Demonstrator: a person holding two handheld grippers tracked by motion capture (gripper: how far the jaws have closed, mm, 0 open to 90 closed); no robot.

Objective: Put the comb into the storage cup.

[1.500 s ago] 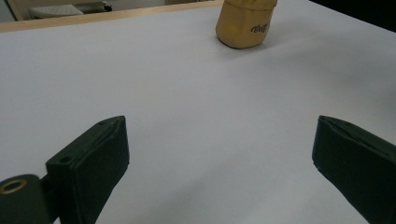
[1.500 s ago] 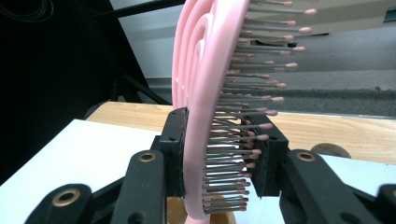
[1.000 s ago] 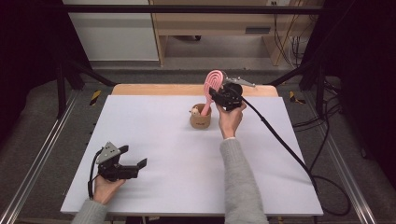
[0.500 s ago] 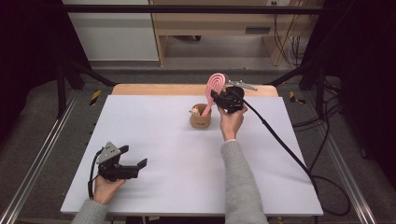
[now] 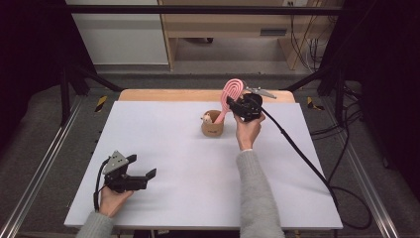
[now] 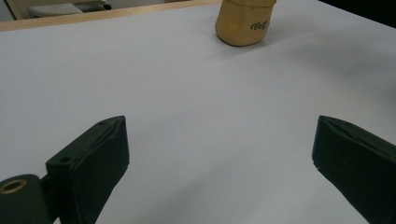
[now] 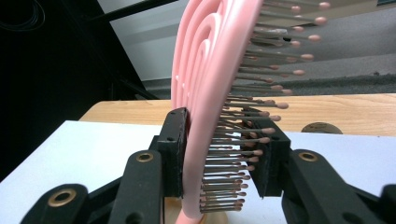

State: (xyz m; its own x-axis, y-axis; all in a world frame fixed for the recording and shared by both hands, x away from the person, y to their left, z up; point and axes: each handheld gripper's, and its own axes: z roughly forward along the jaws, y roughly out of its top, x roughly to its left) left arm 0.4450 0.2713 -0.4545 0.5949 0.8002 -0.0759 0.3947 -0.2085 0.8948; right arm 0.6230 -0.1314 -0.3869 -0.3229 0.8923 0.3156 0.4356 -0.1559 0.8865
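Currently right gripper (image 5: 236,105) fingers clamped on pink plastic bristled hairbrush (image 5: 229,96), handle standing in tan round cup (image 5: 212,128) mid-tabletop (image 5: 163,148). Step: extraction or seating, unclear. Next: straight vertical move. Left gripper (image 5: 143,176) fingers apart, idle.

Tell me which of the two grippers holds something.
The right gripper, by the tan cup, is shut on the pink hairbrush. The left gripper is open, nothing between its jaws.

pink hairbrush (image 5: 231,94), tan cup (image 5: 212,128) (dark lettering)
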